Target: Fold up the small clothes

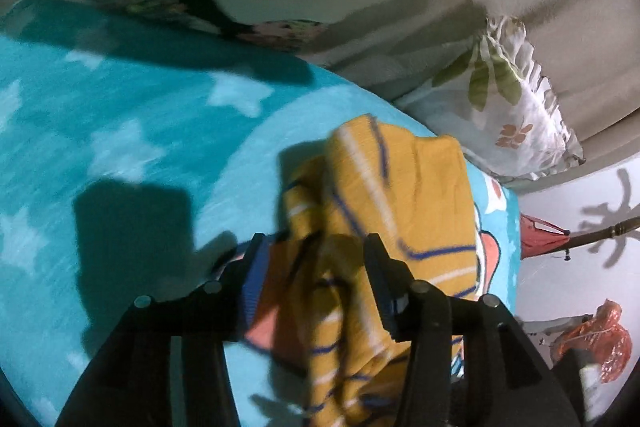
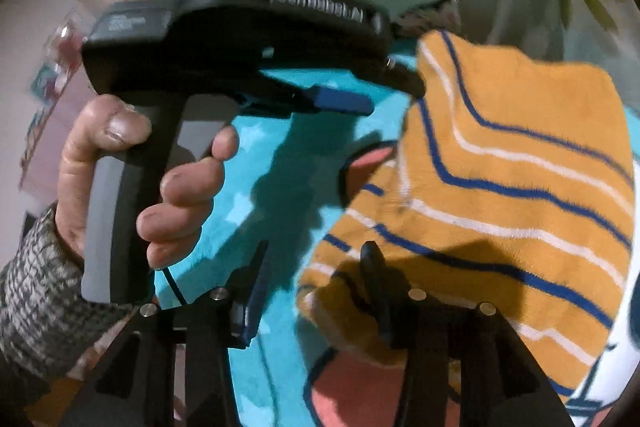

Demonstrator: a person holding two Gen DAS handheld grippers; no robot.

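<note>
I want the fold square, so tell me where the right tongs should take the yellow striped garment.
Take the yellow striped garment at its near lower edge, coming in low from the side of the right tongs. That hem lies loose by the right finger, which seems to sit at it already. The left tongs, jaws apart, straddle the bunched middle over the turquoise star blanket.

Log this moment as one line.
striped garment bunched on blue star blanket | left gripper open around it | right gripper open at its edge
</note>
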